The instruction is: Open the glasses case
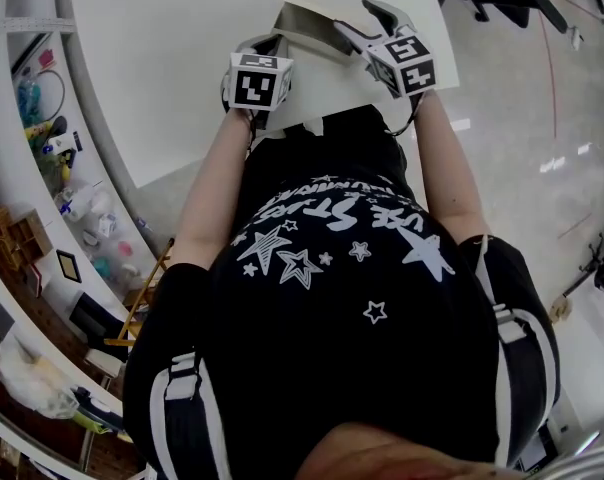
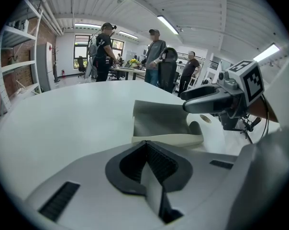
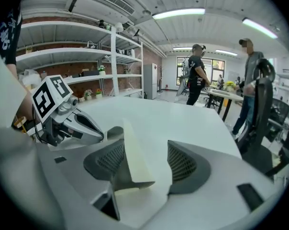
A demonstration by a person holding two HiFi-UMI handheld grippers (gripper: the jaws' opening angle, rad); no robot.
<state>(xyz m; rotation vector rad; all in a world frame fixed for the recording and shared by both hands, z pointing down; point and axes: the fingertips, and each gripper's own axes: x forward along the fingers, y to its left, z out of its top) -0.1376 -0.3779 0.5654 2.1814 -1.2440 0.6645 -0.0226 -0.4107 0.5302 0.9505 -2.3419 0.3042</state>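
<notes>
The beige glasses case [image 1: 310, 23] lies on the white table [image 1: 172, 58] at its near edge, with its lid raised. In the left gripper view the case [image 2: 166, 121] gapes just ahead of my left gripper [image 2: 145, 146], whose jaws are pressed together on the case's near edge. My right gripper [image 3: 147, 159] stands open around the raised lid [image 3: 134, 157], which leans on the left pad [image 3: 108, 159]. In the head view the left gripper [image 1: 272, 46] is at the case's left and the right gripper [image 1: 365, 23] at its right. The case's inside looks empty.
Several people stand by desks beyond the table's far side [image 2: 154, 56]. A black office chair [image 3: 261, 104] is near the table's edge. Shelving [image 3: 87, 56] lines the brick wall. Cluttered shelves [image 1: 52, 168] run along the left in the head view.
</notes>
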